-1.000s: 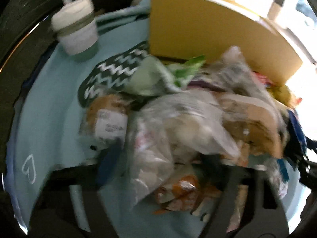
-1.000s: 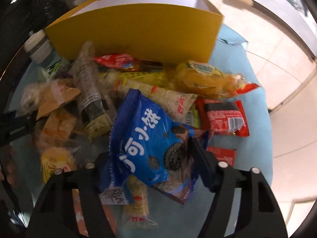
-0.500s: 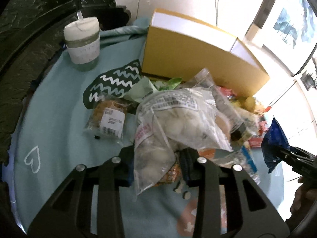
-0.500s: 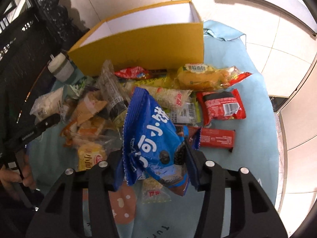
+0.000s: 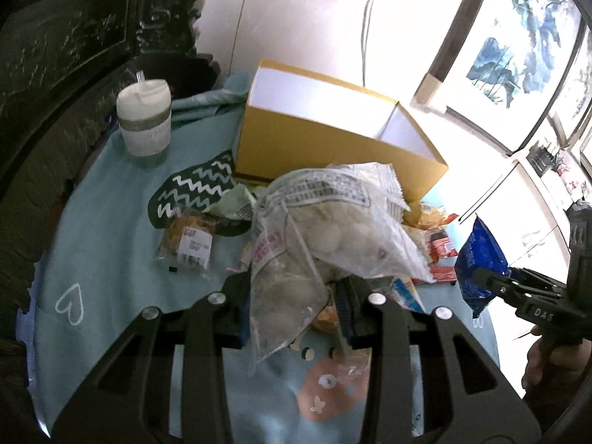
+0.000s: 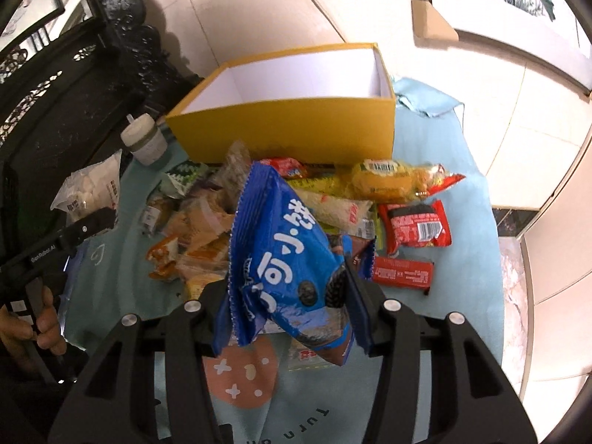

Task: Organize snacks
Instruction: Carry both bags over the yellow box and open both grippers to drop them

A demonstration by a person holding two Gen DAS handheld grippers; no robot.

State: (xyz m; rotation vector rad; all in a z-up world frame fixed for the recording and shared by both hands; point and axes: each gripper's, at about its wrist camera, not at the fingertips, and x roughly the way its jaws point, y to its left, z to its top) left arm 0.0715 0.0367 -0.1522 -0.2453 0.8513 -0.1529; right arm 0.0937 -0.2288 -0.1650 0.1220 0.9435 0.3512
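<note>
My left gripper (image 5: 292, 296) is shut on a clear bag of white round snacks (image 5: 325, 236) and holds it above the pile. My right gripper (image 6: 285, 292) is shut on a blue cookie bag (image 6: 285, 251), also lifted; that bag shows in the left wrist view (image 5: 479, 259) at the right. A yellow open box (image 6: 292, 125) with a white inside stands behind the snack pile (image 6: 207, 222); it also shows in the left wrist view (image 5: 333, 129). The left gripper with its clear bag (image 6: 92, 192) shows at the left of the right wrist view.
A white lidded cup (image 5: 144, 122) stands left of the box. Red packets (image 6: 418, 225), a yellow packet (image 6: 392, 181) and a small wrapped pastry (image 5: 188, 240) lie on the light blue tablecloth (image 5: 92, 222). Dark carved furniture (image 6: 74, 92) stands at the left.
Both grippers have risen with their bags, away from the pile. The box's white inside has come into view from above.
</note>
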